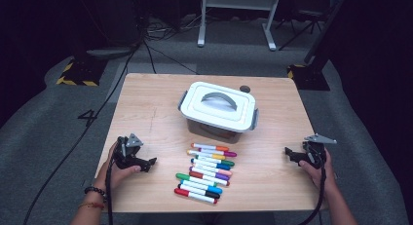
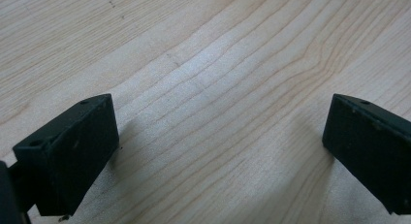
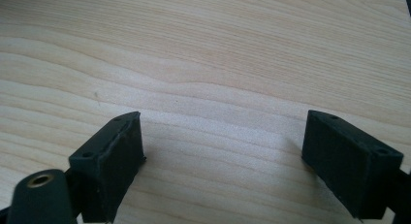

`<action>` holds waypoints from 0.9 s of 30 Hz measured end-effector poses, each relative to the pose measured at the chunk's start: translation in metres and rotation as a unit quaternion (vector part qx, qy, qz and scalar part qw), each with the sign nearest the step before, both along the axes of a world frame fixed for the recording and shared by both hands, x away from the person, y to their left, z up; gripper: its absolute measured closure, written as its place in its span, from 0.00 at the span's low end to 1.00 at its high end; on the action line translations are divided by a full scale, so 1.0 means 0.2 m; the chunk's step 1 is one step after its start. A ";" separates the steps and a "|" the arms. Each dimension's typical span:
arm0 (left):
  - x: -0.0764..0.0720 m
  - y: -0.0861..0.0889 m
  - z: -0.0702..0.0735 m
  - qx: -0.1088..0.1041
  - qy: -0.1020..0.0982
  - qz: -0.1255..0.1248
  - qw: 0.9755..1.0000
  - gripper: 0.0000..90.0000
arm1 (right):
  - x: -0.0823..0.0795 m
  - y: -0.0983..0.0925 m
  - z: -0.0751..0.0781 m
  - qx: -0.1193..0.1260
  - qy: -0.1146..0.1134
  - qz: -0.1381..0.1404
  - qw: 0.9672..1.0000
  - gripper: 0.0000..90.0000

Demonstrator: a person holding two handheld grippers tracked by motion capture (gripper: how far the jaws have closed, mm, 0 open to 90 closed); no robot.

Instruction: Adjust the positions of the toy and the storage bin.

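Markers (image 1: 207, 172): loose on table (image 1: 146, 103) | box (image 1: 217, 109): lid shut, contents hidden

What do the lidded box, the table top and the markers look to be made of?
Lidded box: probably plastic, with a smooth white lid, grey handle and side latches.
Table top: pale wood or wood-look laminate, matt, with grain lines running across it.
Markers: likely plastic, with white barrels and coloured caps.
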State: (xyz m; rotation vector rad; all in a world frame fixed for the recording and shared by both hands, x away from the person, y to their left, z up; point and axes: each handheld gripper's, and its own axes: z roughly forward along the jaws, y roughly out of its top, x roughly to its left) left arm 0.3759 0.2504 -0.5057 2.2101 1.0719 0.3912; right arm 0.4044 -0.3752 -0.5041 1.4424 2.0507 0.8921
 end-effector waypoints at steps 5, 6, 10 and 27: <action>0.00 0.00 0.00 -0.001 0.001 0.003 1.000 0.00 | 0.00 0.00 0.00 0.000 0.000 0.004 1.000 0.17; 0.00 0.00 0.00 0.001 0.003 -0.001 1.000 0.00 | -0.01 0.00 0.00 0.000 0.001 0.005 1.000 0.17; -0.03 0.00 0.00 0.000 0.002 -0.021 1.000 0.00 | -0.02 0.00 0.00 -0.007 -0.006 0.008 1.000 0.19; -0.31 -0.08 0.00 0.000 0.005 -0.101 0.995 0.00 | -0.03 0.06 0.09 0.002 -0.030 0.047 0.998 0.28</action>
